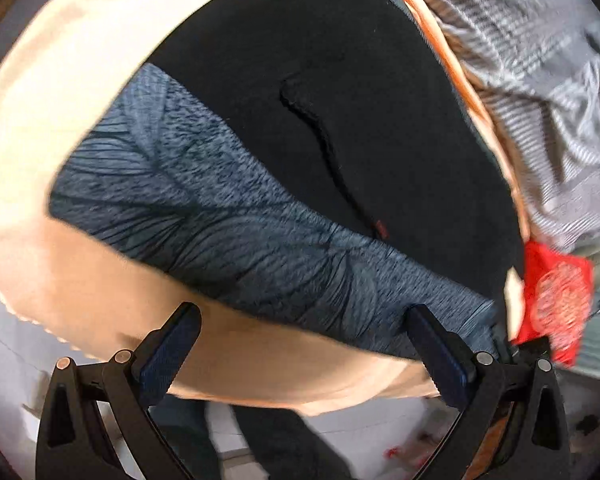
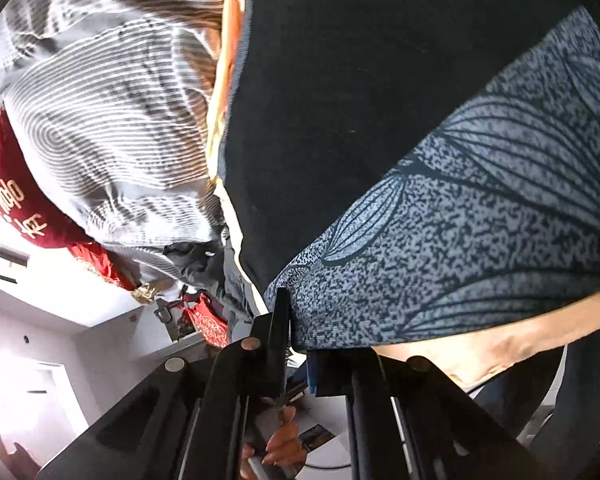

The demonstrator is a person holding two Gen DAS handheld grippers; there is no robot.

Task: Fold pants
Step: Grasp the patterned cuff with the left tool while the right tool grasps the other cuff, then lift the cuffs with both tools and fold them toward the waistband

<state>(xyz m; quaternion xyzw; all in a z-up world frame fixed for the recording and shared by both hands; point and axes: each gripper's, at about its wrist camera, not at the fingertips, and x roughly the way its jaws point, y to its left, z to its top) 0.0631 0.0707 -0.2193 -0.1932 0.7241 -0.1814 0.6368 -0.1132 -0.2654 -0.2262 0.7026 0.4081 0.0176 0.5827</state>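
While the right gripper pinches the near end of the pants, its jaws closed tight on the blue patterned fabric, the left gripper stands wide and empty just short of the same edge. That single thin bite could slip, probably dragging the leg askew. Stretched across the peach bedsheet, the pants run long from the pinched end toward the far side, black cloth alongside; whether that is the other leg I cannot tell. A striped quilt lies beyond.
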